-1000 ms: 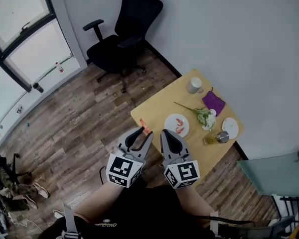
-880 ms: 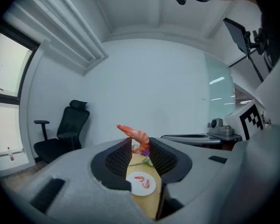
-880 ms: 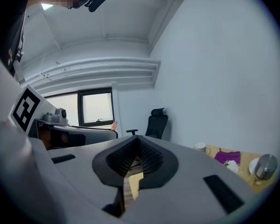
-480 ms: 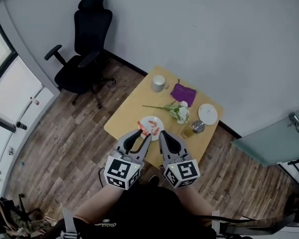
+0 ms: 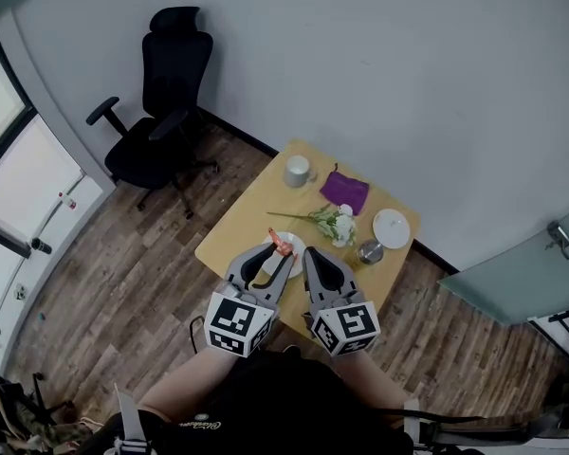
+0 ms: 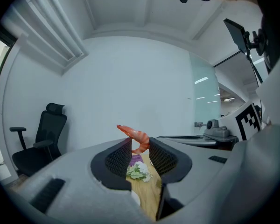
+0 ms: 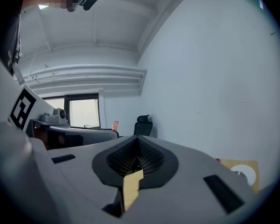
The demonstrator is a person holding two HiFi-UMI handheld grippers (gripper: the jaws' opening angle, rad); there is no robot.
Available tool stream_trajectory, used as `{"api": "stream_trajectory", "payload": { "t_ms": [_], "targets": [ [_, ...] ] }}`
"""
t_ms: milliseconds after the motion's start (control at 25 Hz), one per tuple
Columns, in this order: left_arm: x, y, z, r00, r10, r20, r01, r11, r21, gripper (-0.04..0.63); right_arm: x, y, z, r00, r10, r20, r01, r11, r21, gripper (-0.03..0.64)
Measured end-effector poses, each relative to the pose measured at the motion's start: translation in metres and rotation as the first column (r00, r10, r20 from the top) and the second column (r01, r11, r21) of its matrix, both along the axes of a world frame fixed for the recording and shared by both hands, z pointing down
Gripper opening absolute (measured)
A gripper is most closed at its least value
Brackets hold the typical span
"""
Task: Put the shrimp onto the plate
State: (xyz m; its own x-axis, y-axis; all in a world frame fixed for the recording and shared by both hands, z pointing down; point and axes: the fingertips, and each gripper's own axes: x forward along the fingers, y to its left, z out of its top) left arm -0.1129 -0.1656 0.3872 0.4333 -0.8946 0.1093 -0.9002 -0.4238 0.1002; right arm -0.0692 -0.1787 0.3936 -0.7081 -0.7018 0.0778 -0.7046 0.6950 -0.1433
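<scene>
Step in hand: carrying to the drop. Left gripper (image 6: 140,146) has the curled orange shrimp (image 6: 136,138) pinched between its fingers at the very tips, with one end poking up and out to the left. In head view the shrimp (image 5: 280,245) is in the air over the near part of the round white plate (image 5: 298,246) on the light wooden tabletop (image 5: 251,216), not released.

Right gripper (image 7: 137,148): fingers pressed together, nothing in them, alongside the left one.

Next, my read: lower the left gripper to the plate, centre the shrimp, then spread the fingers. The grip looks shallow, so the shrimp could slip early. Keep clear of the white flower bunch (image 5: 334,223) just right of the plate.
</scene>
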Motion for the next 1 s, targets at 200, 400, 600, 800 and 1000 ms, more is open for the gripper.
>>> {"api": "stream_trajectory", "payload": {
  "t_ms": [200,400,600,800,1000],
  "targets": [
    [0.003,-0.003,0.004,1.000,0.007,0.012,-0.007,1.000,-0.017,0.120,0.000,-0.002,0.000,1.000,0.000,-0.002,0.000,1.000,-0.006,0.002],
    [0.007,-0.005,0.009,1.000,0.015,0.016,-0.015,0.999,-0.034,0.118,0.005,-0.004,0.000,1.000,0.009,-0.008,-0.009,1.000,-0.004,0.002],
    [0.006,-0.005,0.019,1.000,0.020,0.013,-0.019,0.998,-0.066,0.118,0.003,-0.006,0.011,1.000,0.012,-0.018,-0.012,0.999,-0.032,0.002],
    [0.002,-0.003,0.042,1.000,0.029,0.009,-0.027,0.991,-0.130,0.120,-0.002,-0.006,0.031,0.999,0.014,-0.030,-0.016,0.996,-0.086,0.002],
    [-0.005,-0.006,0.063,0.999,0.032,0.003,-0.031,0.983,-0.182,0.120,-0.005,-0.008,0.054,0.999,0.026,-0.041,-0.031,0.989,-0.142,0.002]
  ]
}}
